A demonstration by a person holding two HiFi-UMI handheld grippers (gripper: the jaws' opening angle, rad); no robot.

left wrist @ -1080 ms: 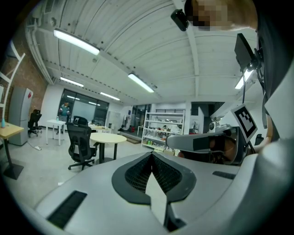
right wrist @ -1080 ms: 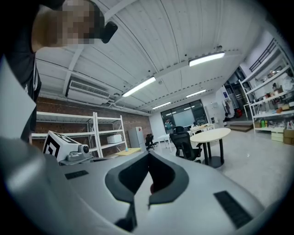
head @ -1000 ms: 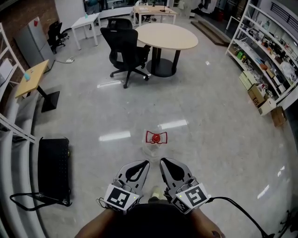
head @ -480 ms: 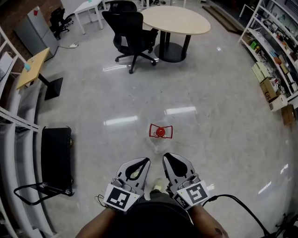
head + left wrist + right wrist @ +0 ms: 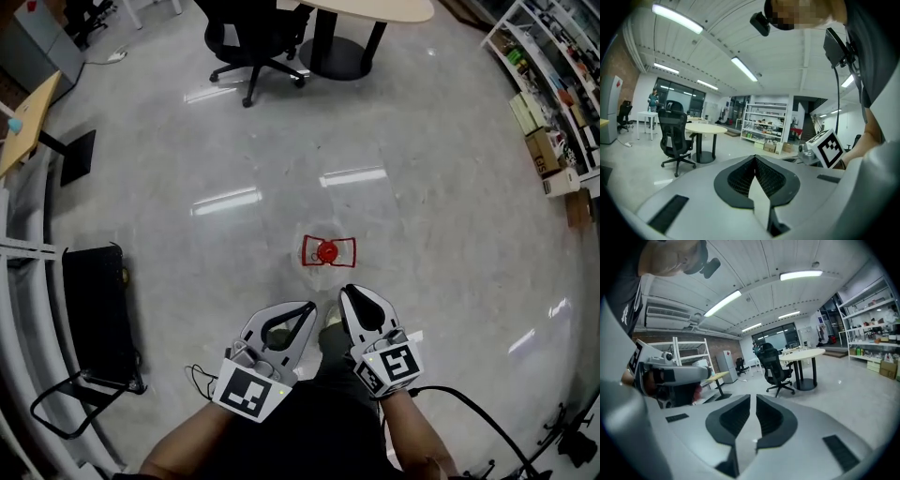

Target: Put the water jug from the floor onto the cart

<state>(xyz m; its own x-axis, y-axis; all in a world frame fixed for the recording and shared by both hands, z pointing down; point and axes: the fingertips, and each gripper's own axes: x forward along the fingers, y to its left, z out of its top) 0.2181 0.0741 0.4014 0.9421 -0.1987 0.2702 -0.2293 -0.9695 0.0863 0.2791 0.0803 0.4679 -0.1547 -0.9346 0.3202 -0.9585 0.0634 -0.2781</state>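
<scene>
Head view puts both grippers low in the frame, side by side in front of me, with their tips aimed up the picture at the water jug (image 5: 327,251). The jug stands on the pale polished floor (image 5: 441,234), near the tips but apart from them. From this steep angle I see mostly its red cap and red handle; the clear body under them is hard to make out.

The left gripper (image 5: 307,308) has its jaws pressed together. In the left gripper view (image 5: 755,160) the two dark ribbed pads meet in a single ridge, with nothing caught between them. The right gripper (image 5: 350,292) sits just beside it, a little nearer the jug. Its jaws are only now opening: the right gripper view (image 5: 753,397) shows a thin slit between the pads, and only floor shows through it. Neither gripper touches the jug.

The black flat cart (image 5: 97,314) lies well off to the left, its handle folded down toward the bottom of the frame, with bare floor between it and the jug. Farther back stand a black office chair (image 5: 246,36) and a round table (image 5: 375,7), and shelves (image 5: 548,89) line the right wall.
</scene>
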